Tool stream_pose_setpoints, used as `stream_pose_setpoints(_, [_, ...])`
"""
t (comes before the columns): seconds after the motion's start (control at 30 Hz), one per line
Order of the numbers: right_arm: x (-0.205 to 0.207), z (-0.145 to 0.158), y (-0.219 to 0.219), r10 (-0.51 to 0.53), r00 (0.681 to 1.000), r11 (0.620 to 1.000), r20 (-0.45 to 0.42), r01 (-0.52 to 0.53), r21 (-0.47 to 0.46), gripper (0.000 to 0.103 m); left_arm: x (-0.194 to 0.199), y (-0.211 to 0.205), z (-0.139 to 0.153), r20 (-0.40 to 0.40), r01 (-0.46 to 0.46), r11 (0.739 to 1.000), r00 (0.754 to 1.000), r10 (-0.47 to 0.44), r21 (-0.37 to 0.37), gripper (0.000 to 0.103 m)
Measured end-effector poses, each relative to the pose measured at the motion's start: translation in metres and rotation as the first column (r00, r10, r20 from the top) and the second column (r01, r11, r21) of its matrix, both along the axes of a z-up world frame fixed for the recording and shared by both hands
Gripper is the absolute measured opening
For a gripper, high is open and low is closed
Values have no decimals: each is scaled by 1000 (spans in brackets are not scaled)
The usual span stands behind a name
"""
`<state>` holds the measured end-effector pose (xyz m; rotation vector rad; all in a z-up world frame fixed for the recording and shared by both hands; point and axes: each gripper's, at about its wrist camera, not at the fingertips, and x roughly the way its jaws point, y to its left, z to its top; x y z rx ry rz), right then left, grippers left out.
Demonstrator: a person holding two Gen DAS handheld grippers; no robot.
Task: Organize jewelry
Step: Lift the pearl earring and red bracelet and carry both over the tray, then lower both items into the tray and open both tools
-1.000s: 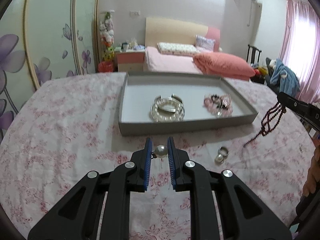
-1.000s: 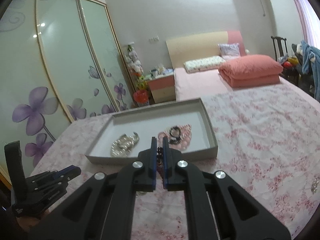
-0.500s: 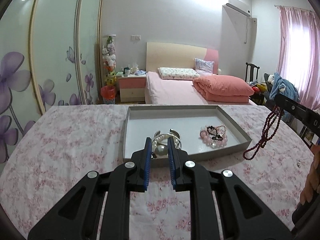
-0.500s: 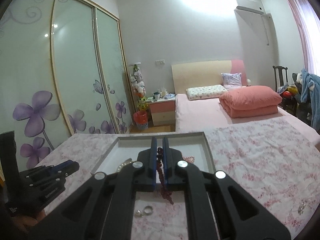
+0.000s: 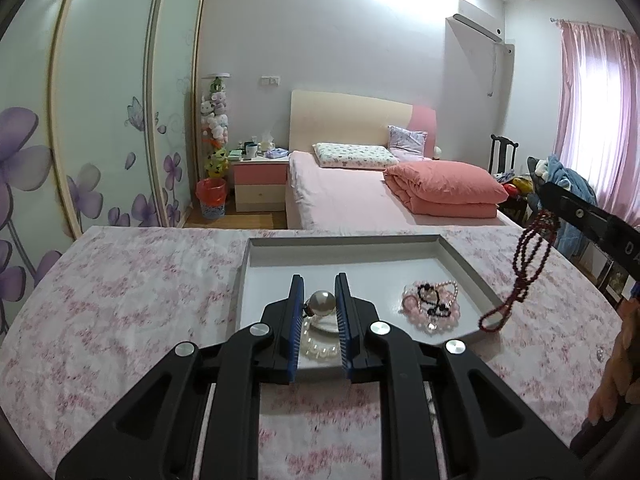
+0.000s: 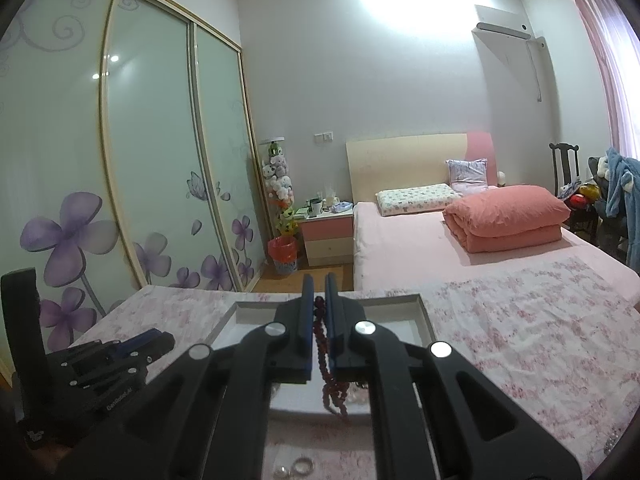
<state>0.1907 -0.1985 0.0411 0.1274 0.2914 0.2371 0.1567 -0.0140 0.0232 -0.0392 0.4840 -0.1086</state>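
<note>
My left gripper is shut on a large pearl earring and holds it above the near edge of the grey tray. Under it in the tray lie pearl bracelets; a pile of pink and black bead jewelry lies at the tray's right. My right gripper is shut on a dark red bead necklace that hangs down over the tray. The same necklace dangles over the tray's right edge in the left wrist view.
The tray sits on a table with a pink floral cloth. Silver rings lie on the cloth in front of the tray, and a small piece lies at the right. A bed and wardrobe doors stand behind.
Both grippers have risen and moved forward toward the tray. The pearl earring is now over the tray's near edge, and the red necklace now hangs over the tray.
</note>
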Motion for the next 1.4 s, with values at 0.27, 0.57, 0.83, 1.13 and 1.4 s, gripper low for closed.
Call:
stream_pose_setpoints(0.27, [52, -15, 9, -6, 998, 1000, -60, 6, -1, 6, 38, -12, -11, -45, 38, 999, 998, -38, -9, 17])
stream_pose_setpoints(0.57, [93, -50, 7, -11, 984, 1000, -178, 12, 5, 6, 68, -21, -42, -128, 66, 998, 989, -68, -14, 17])
stream_pose_setpoints(0.83, [99, -70, -5, -25, 969, 999, -244, 34, 32, 34, 82, -28, -58, -180, 89, 996, 980, -90, -17, 17])
stream_pose_setpoints(1.13, [87, -81, -15, -35, 961, 998, -275, 46, 35, 34, 80, -18, -56, -199, 86, 995, 976, -93, -43, 28])
stream_pose_setpoints(1.4, [65, -79, -12, -7, 958, 1000, -286, 14, 22, 35, 62, -3, -42, -155, 62, 997, 986, -67, -36, 38])
